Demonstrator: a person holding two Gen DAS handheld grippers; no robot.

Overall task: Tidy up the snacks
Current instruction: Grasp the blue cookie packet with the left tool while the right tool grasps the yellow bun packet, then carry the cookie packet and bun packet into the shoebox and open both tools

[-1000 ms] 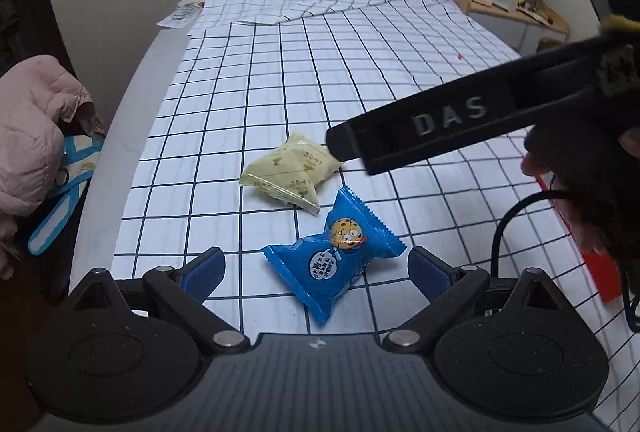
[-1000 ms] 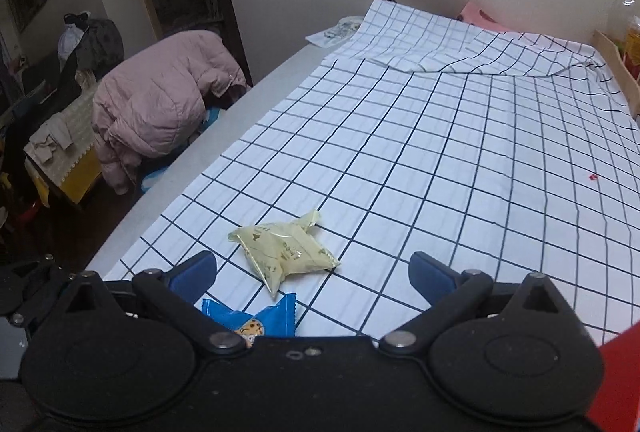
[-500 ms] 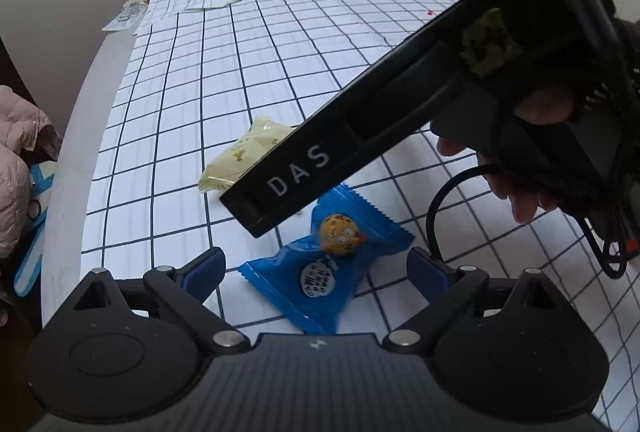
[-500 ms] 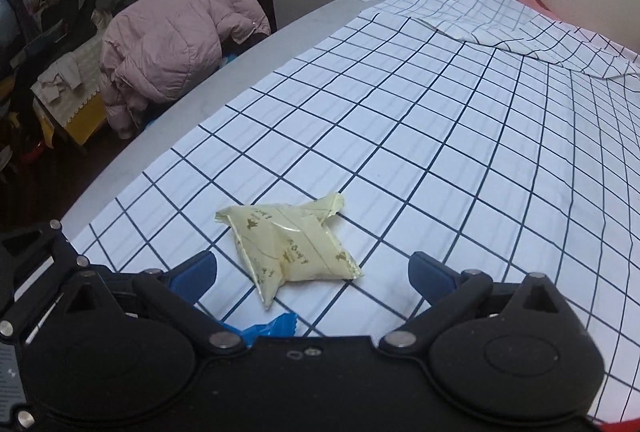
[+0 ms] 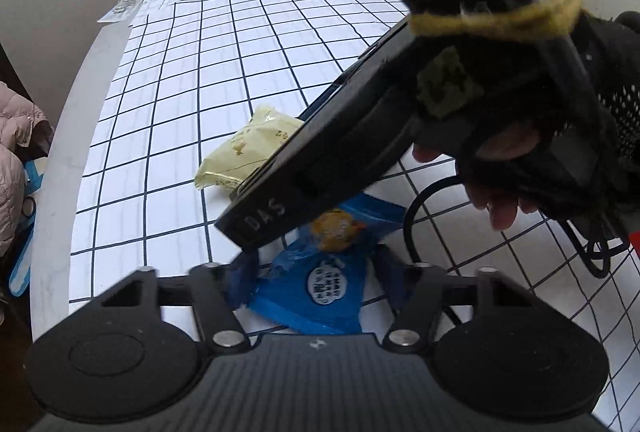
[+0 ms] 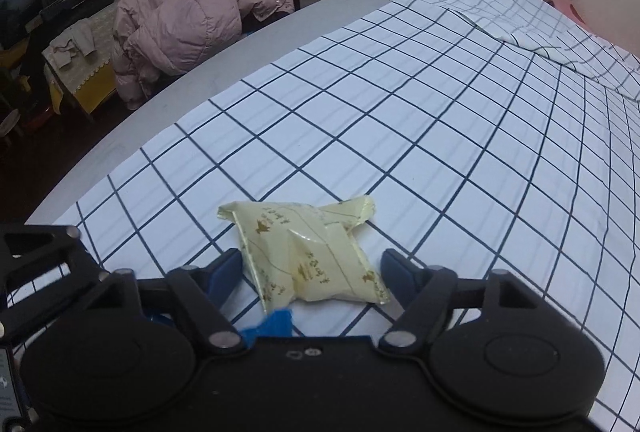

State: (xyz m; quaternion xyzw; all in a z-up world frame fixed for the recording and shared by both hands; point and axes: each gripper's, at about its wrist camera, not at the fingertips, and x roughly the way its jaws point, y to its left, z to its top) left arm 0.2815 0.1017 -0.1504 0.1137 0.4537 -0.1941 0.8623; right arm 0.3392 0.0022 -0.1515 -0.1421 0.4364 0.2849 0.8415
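**Both grippers closing in on a snack each**

The left gripper (image 5: 316,278) is sitting low over the blue snack packet (image 5: 320,292), and its jaws have just been closing. The packet is lying between the blue pads, which are blurred; the left pad is looking very near or touching the wrapper's edge, but a firm pinch is not something I am seeing, so I am calling it open around the packet. The packet is resting flat on the checked tablecloth (image 5: 168,136).

The right gripper (image 6: 312,268) is doing the same over the pale yellow snack packet (image 6: 312,256). Its jaws have also just been closing, with the packet between them. The left pad is sitting right at the wrapper's edge, while a sliver of cloth is showing between the wrapper and the right pad, so no squeeze yet. A corner of the blue packet is peeking out beneath the yellow one in the right wrist view.

From the left wrist camera, the right gripper's black body is crossing the frame, with the person's right hand (image 5: 508,168) wrapped around its handle. A pink padded jacket (image 6: 192,20) is lying heaped beyond the table edge.
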